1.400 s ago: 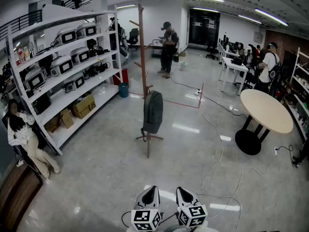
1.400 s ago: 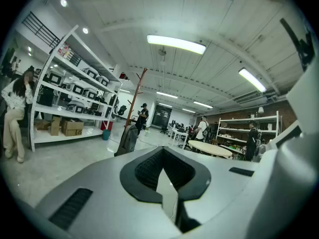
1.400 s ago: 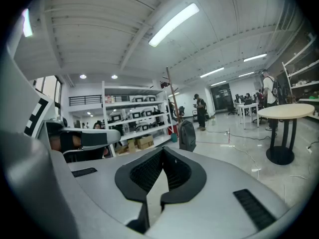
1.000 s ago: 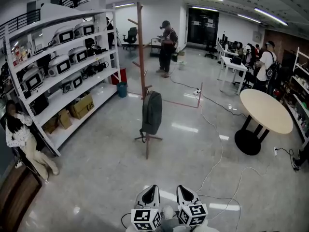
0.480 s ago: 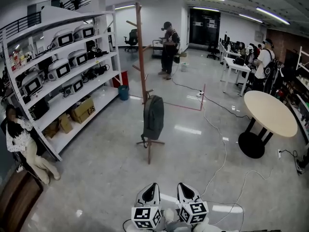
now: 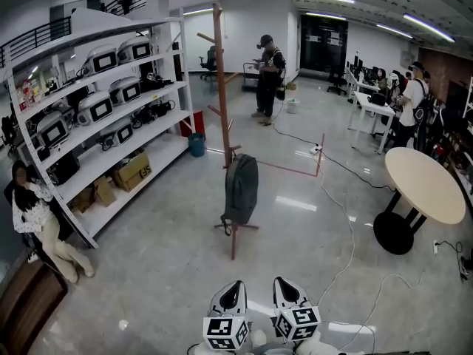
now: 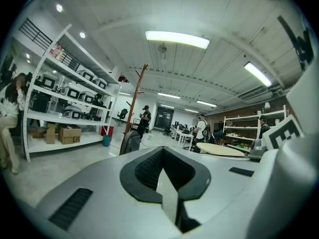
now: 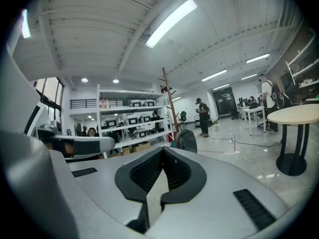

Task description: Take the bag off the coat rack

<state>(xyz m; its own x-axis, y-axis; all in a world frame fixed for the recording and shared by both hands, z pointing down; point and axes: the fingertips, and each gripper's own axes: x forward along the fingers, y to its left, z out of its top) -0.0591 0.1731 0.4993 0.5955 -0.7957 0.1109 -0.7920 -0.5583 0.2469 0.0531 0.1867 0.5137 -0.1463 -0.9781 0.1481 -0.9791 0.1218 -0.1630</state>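
I've edged a bit closer; the bag [image 6: 242, 189] hangs low on the coat rack [image 6: 219, 72], well ahead of me. Left gripper [image 6: 234, 291] and right gripper [image 6: 284, 287] are both closed, holding nothing. If I yank sideways, the strap probably snags and tips the rack.

- I see the coat rack [image 6: 220, 87] standing upright on the glossy floor, mid-room, with the dark bag [image 6: 242, 188] hanging on its lower part.
- My left gripper [image 6: 233, 287] and right gripper [image 6: 281, 282] sit side by side at the bottom edge, marker cubes toward me, both well apart from the bag.
- To the left runs a white shelving unit [image 6: 174, 72] loaded with devices and a cardboard box [image 6: 133, 170]; a blue bin [image 6: 196, 144] stands near its far end.
- A seated person [image 6: 33, 213] is at the shelving's near end.
- A round table [image 6: 425, 187] stands on the right, and a white cable [image 6: 346, 231] trails across the floor between it and the rack.
- Another person [image 6: 270, 69] stands beyond the rack.
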